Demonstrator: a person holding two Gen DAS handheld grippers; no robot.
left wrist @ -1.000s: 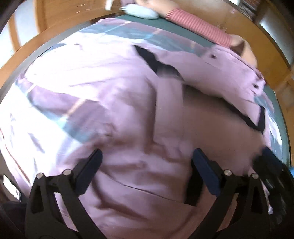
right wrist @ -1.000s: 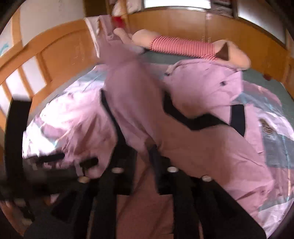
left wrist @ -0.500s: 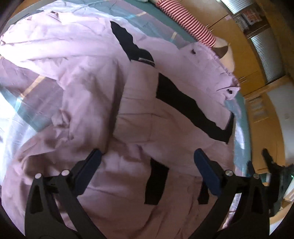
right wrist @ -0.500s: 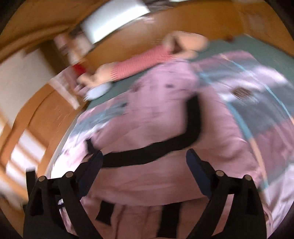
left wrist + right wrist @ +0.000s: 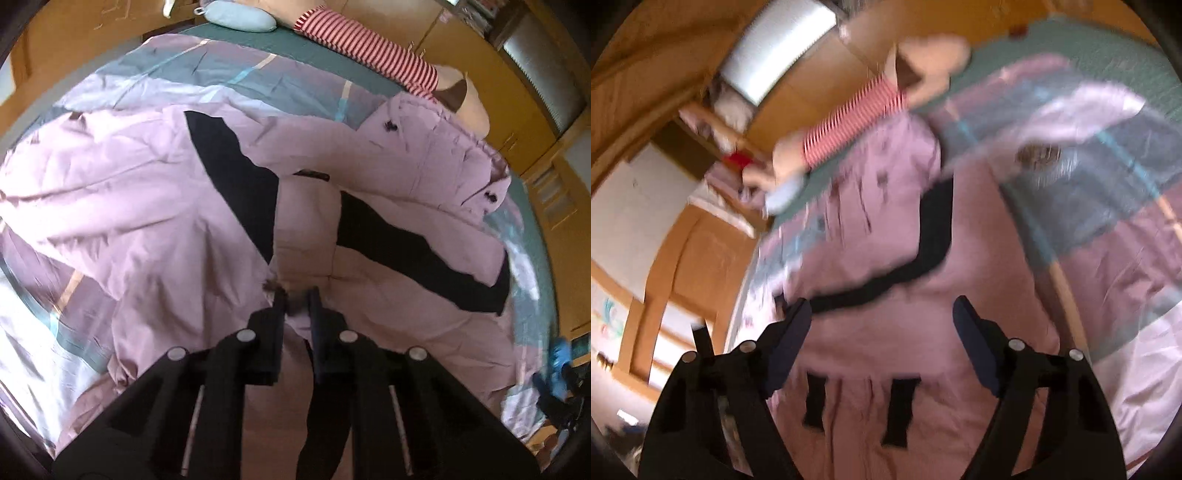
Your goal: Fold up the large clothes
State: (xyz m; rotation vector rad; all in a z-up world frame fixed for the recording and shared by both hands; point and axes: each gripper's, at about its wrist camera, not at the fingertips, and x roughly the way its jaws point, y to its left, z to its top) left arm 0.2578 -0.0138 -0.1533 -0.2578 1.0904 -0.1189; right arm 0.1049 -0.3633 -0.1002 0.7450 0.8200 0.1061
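Note:
A large pink jacket with black bands (image 5: 391, 302) lies spread on the bed, its collar toward the far right. My left gripper (image 5: 295, 299) is shut on a fold of the jacket near its middle, below the front panel. In the right wrist view the same jacket (image 5: 908, 339) lies under my right gripper (image 5: 882, 325), which is open and empty above the cloth. That view is blurred.
A patterned bedspread (image 5: 155, 77) covers the bed. A long plush toy in a red striped shirt (image 5: 369, 40) and a pale blue cushion (image 5: 240, 16) lie at the far edge. Wooden panels and cabinets (image 5: 517, 103) surround the bed.
My left gripper was open half a second ago and has closed on the jacket's middle fold. My right gripper let go of the cloth a second ago and stays open, still swinging.

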